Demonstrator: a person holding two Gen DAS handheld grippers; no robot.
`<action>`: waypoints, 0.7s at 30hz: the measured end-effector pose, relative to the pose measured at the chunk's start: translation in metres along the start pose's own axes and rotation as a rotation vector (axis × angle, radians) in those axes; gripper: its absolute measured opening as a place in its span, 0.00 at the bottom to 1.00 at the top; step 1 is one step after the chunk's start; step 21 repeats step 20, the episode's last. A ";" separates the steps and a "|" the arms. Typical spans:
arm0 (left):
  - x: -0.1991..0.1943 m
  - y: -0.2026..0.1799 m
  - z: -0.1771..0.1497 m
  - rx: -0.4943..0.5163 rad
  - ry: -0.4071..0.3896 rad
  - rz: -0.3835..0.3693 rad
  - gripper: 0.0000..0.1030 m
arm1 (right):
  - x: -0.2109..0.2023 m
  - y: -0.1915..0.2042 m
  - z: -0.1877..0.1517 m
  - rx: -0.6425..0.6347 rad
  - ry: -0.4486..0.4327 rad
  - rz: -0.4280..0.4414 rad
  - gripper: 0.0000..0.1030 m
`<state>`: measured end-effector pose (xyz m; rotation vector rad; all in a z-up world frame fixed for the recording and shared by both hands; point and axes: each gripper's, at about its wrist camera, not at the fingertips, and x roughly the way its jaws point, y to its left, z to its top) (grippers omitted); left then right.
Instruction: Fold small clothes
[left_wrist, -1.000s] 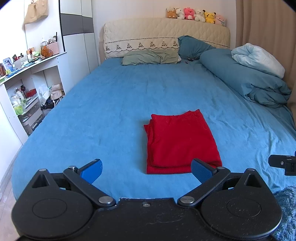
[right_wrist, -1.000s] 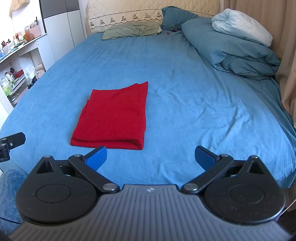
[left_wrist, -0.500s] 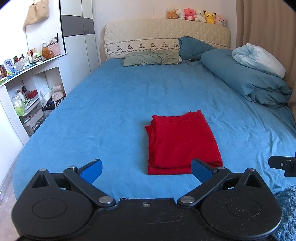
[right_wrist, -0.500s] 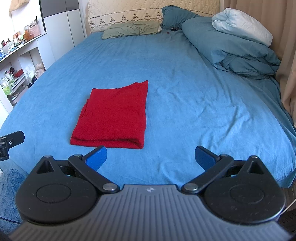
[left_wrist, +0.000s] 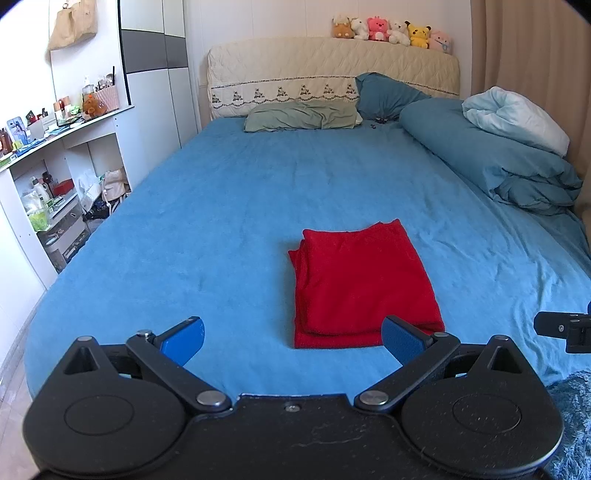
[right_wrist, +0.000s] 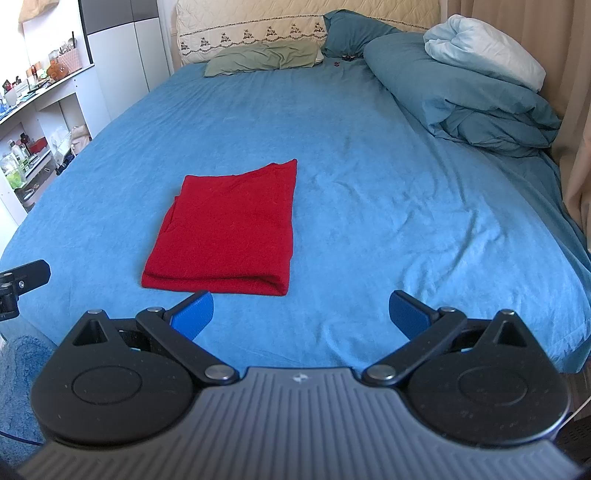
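Plush toys (left_wrist: 391, 28) atop headboard (left_wrist: 332, 77)

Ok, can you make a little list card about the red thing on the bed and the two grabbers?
red cloth: folded into a neat rectangle, lying flat
bed: blue sheet, cloth near its front edge
left gripper: open, holding nothing, not touching the cloth
right gripper: open, holding nothing, cloth ahead to its left
plush toys: lined up on the headboard

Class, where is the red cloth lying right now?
The red cloth lies folded on the blue bed, near its foot edge, just beyond both open tongs and touching neither.
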<state>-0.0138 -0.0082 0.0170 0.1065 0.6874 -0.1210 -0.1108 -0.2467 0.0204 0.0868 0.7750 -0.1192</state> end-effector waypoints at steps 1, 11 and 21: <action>0.000 0.000 0.000 0.000 0.000 -0.001 1.00 | 0.000 0.000 0.000 0.000 -0.001 0.001 1.00; -0.001 -0.001 -0.001 -0.014 -0.002 0.009 1.00 | 0.001 0.003 0.000 -0.001 0.002 0.000 1.00; 0.002 -0.001 -0.001 -0.003 0.001 0.020 1.00 | 0.002 0.004 0.000 -0.001 0.003 0.000 1.00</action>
